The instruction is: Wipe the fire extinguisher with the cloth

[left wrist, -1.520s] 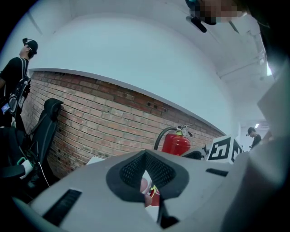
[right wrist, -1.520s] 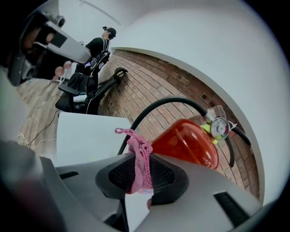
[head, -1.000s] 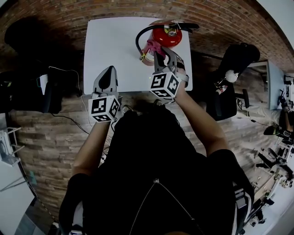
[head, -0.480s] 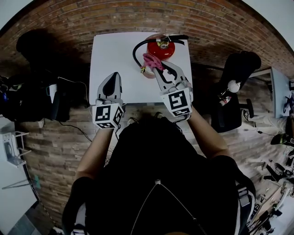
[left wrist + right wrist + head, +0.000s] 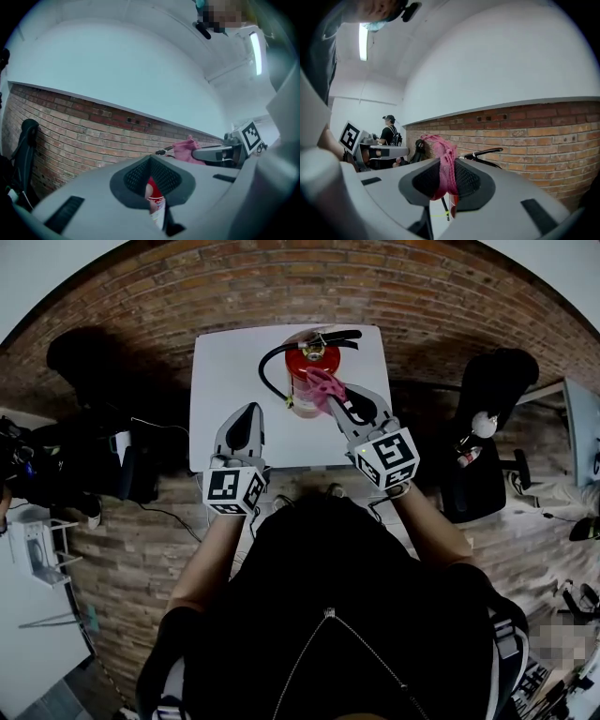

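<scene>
Crumpled pink cloth (image 5: 443, 165) clamped in my right claw (image 5: 335, 395).
The red cylindrical metal fire extinguisher (image 5: 302, 381) stood upright on the white table (image 5: 225, 352) just past that claw's tip, with the cloth near its top. My left claw (image 5: 246, 416), off to its left, was closed on nothing.

The fire extinguisher (image 5: 302, 371) stands on the table (image 5: 230, 371) with the cloth (image 5: 324, 383) at its right side.

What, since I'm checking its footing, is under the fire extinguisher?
A white table is under the fire extinguisher, which stands upright on it. The base itself is hidden by the extinguisher's own body.
</scene>
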A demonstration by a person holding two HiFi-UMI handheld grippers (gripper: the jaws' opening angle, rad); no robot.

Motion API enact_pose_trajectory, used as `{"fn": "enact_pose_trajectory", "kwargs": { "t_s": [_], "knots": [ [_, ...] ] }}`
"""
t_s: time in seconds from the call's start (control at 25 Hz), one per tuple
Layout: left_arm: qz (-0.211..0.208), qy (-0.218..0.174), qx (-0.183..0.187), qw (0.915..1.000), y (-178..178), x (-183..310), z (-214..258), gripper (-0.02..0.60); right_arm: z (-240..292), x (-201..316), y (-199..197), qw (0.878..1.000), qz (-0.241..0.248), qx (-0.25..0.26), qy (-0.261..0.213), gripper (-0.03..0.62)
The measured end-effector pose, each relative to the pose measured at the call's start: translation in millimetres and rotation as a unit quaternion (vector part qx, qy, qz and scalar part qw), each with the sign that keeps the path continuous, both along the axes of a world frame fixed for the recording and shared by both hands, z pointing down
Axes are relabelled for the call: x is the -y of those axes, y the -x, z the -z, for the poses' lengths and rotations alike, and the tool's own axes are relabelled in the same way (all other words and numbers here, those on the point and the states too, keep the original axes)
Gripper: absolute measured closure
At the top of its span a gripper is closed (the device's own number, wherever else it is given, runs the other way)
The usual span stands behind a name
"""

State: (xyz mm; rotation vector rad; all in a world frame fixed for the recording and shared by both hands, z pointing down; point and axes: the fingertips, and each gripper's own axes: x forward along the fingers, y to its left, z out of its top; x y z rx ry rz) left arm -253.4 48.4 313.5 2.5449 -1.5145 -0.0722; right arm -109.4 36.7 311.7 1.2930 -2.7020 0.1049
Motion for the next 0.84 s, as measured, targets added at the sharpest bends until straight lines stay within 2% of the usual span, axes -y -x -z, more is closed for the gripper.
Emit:
{"fn": "enact_pose_trajectory", "kwargs": {
  "t_s": [0.16,0.28,0.48,0.84],
  "knots": [
    [-0.010,0.002,-0.001,0.9999,-22,2,1,0.574,-7,-3,-14,0.997,0.013,0.067,0.036,0.507],
    [-0.020,0.004,-0.002,0.9998,-37,0,-2,0.575,-19,-9,-20,0.994,0.019,0.089,0.061,0.507],
    [-0.024,0.013,0.002,0.9996,-47,1,-11,0.574,-34,-13,-19,0.991,0.018,0.101,0.091,0.507],
    [-0.030,0.023,0.009,0.9993,-62,6,-19,0.574,-41,-11,-24,0.987,0.030,0.114,0.110,0.507]
  ]
}}
